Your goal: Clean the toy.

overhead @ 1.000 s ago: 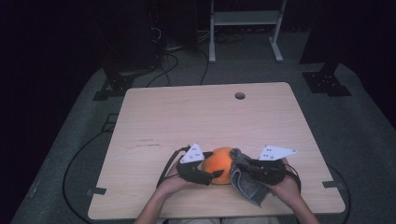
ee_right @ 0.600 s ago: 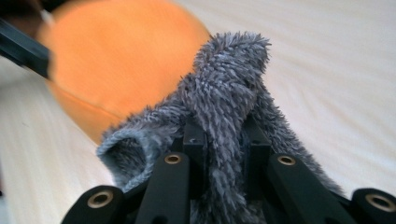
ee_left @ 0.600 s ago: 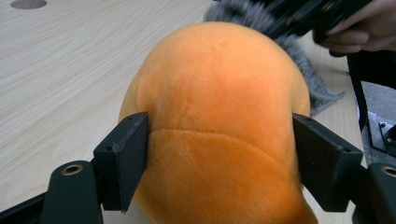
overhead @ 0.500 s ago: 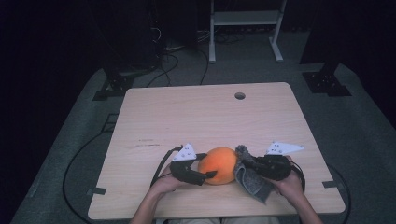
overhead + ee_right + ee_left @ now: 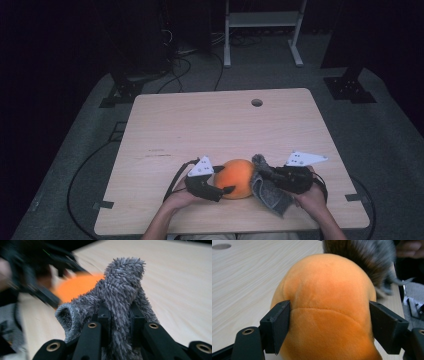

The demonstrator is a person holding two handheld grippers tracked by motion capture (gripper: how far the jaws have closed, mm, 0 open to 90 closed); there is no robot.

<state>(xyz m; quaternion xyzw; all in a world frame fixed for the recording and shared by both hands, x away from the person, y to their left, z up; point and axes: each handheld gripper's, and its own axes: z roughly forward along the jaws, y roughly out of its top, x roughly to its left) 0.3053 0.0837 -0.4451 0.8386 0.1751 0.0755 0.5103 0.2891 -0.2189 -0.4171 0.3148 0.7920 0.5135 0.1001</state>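
Note:
An orange plush ball (image 5: 236, 177) rests on the wooden table (image 5: 210, 120) near its front edge. My left gripper (image 5: 225, 181) reaches in from the left, and its two jaws sit on either side of the ball (image 5: 327, 285). The pads touch the ball's flanks, and the jaws have just been opening a little with the ball between them. My right gripper (image 5: 262, 177) is shut on a grey fuzzy cloth (image 5: 267, 192) right beside the ball. In the right gripper view the cloth (image 5: 122, 285) stands up from between the jaws, with the ball (image 5: 75, 287) blurred behind it.
A round cable hole (image 5: 257, 102) is at the table's far side. A white metal stand (image 5: 262, 20) and cables lie on the dark floor beyond. Two forearms come in over the front edge.
Both hands have shifted only slightly. The ball has stayed where it was. The grey cloth remains pressed against the ball's right side.

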